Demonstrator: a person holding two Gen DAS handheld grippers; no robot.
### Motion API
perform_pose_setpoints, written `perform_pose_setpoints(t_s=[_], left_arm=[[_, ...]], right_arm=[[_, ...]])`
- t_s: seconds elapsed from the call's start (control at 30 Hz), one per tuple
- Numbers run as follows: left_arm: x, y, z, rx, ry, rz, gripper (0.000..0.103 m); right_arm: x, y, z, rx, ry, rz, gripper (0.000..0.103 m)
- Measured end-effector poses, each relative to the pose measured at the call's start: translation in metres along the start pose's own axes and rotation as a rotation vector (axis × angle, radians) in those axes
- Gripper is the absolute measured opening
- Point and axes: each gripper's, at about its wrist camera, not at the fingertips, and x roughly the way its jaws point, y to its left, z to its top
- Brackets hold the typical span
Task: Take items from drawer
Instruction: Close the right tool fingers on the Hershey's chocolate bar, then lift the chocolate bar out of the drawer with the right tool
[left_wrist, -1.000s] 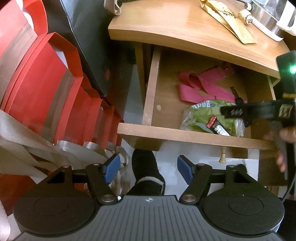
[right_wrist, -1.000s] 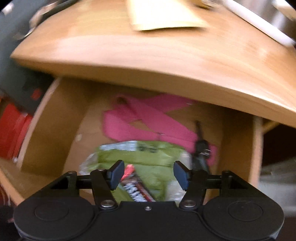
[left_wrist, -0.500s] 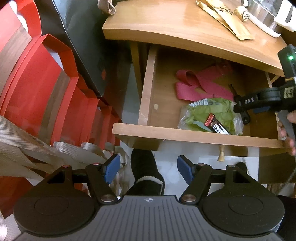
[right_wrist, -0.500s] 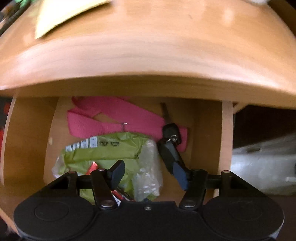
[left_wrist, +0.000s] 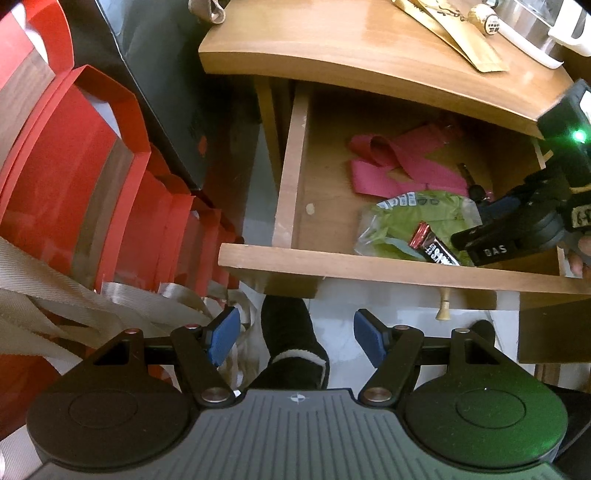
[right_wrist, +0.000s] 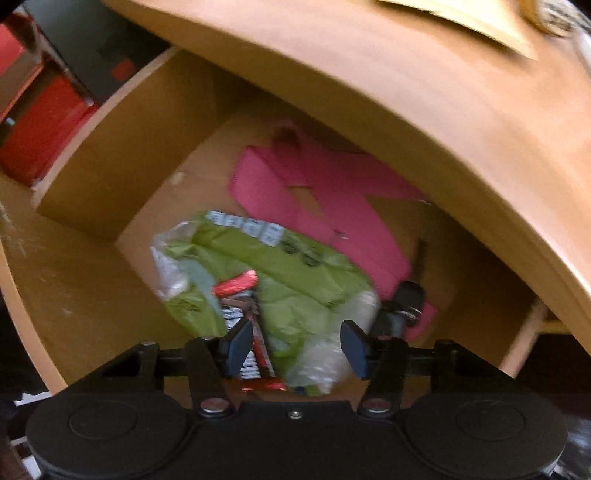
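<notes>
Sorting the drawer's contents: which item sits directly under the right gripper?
The green bag, with the candy bar on it, lies below the right gripper; the pink strap and black key lie farther back.

The drawer (left_wrist: 291, 184) stands pulled out from under the bench (left_wrist: 332, 44). In it, a strap (left_wrist: 391, 166) lies toward the back, a bag (left_wrist: 417, 221) before it near the front edge, a snack bar (left_wrist: 432, 247) on the bag.
</notes>
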Motion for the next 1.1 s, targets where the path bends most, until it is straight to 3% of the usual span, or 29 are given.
perform_pose_setpoints(t_s=[0.3, 0.37, 0.73, 1.1], left_arm=[[0.006, 0.002, 0.002, -0.001, 0.012, 0.005, 0.072], [0.006, 0.002, 0.002, 0.0, 0.013, 0.005, 0.072], [0.008, 0.002, 0.003, 0.002, 0.015, 0.005, 0.072], [0.007, 0.003, 0.003, -0.007, 0.018, 0.013, 0.072]], right_arm=[[0.018, 0.02, 0.011, -0.078, 0.068, 0.06, 0.039], [0.022, 0.023, 0.013, -0.083, 0.081, 0.063, 0.03], [0.038, 0.034, 0.018, -0.127, 0.18, 0.061, 0.025], [0.023, 0.037, 0.004, -0.091, 0.109, 0.076, 0.024]])
